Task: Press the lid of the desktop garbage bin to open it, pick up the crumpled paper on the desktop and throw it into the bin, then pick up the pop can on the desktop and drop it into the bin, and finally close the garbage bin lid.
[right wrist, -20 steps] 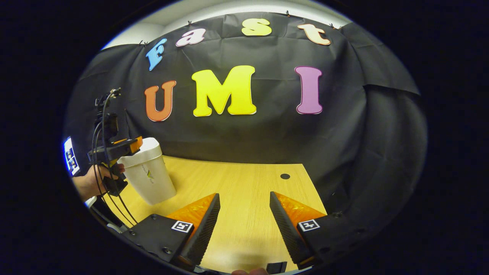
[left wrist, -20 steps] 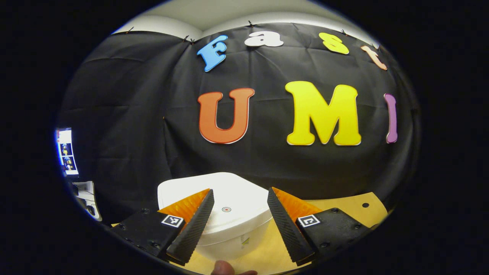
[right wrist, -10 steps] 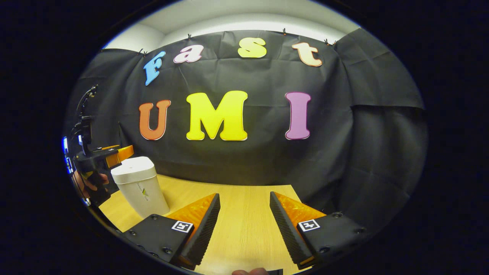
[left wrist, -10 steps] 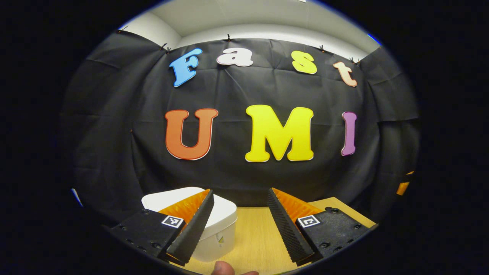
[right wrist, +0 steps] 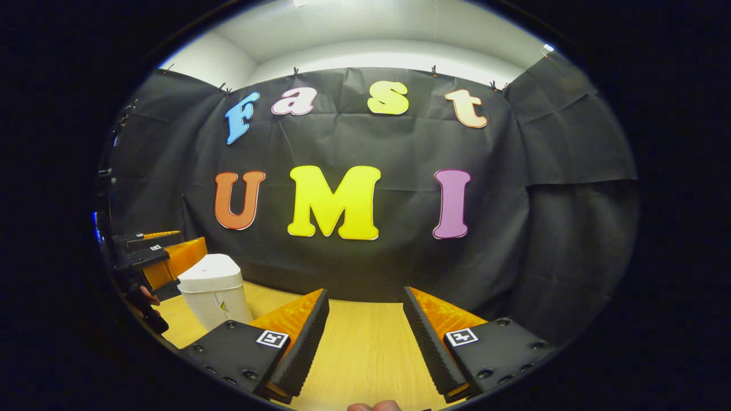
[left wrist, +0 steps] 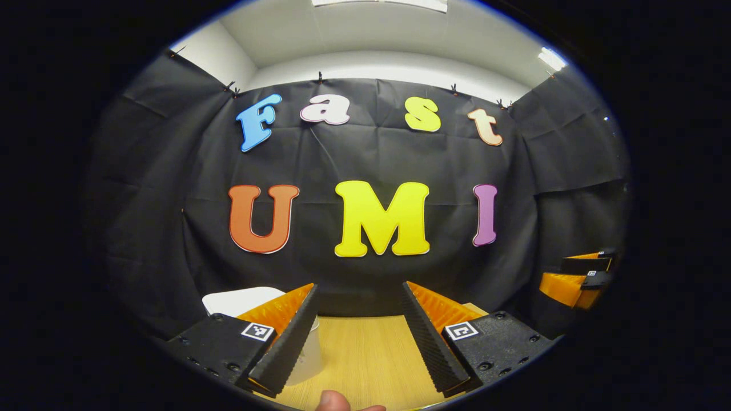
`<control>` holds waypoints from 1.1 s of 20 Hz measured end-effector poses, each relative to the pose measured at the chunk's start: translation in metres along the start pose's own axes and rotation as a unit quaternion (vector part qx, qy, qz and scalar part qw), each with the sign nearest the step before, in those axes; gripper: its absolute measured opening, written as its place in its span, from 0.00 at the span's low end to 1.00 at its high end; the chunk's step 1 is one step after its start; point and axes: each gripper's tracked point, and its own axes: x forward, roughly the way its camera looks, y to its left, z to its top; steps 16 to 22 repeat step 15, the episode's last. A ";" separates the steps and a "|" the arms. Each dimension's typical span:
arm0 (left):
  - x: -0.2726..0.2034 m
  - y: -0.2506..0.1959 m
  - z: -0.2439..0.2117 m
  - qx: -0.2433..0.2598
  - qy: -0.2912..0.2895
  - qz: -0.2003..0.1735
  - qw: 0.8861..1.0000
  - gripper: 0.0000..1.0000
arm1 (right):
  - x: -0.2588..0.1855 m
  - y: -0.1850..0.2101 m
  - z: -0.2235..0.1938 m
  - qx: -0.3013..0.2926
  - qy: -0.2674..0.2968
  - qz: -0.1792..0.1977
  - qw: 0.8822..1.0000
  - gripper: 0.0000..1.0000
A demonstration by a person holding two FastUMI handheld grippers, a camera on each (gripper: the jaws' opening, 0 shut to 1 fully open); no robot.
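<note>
One garbage bin (right wrist: 214,288) counted, white, lid down, standing upright on the desk (right wrist: 365,342) toward its left edge. Two grippers counted. Left gripper (left wrist: 357,334) spread apart, empty, with the bin partly hidden behind its left-hand finger. Right gripper (right wrist: 365,337) likewise spread and empty, bin well off to its left, just beside the other gripper.

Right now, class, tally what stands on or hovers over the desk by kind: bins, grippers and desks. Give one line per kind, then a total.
Bins: 1, the white bin with its lid down
Grippers: 2, the left gripper and the right gripper, both open
Desks: 1, the wooden desk
Total: 4
</note>
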 end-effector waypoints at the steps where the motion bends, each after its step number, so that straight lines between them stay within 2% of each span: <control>1: -0.001 0.000 -0.001 -0.002 0.002 0.001 1.000 0.93 | 0.001 0.002 0.003 0.000 -0.005 -0.001 1.000 0.84; 4: -0.004 0.003 -0.006 -0.013 0.008 0.011 1.000 0.93 | 0.000 0.007 0.010 -0.003 -0.017 -0.001 1.000 0.84; 9: -0.006 -0.001 -0.010 -0.022 0.018 0.016 0.999 0.93 | 0.006 -0.001 0.012 -0.002 -0.027 -0.031 0.999 0.83; 10: -0.006 -0.003 -0.009 -0.021 0.018 0.017 0.999 0.93 | 0.007 -0.001 0.011 -0.004 -0.025 -0.033 0.999 0.86; 13: -0.006 -0.001 -0.009 -0.013 0.017 0.026 0.999 0.93 | 0.008 -0.006 0.011 -0.003 -0.025 -0.037 0.999 0.86; 22: -0.004 -0.005 -0.009 -0.016 0.018 0.022 0.999 0.93 | 0.009 -0.009 0.010 0.001 -0.021 -0.039 0.999 0.86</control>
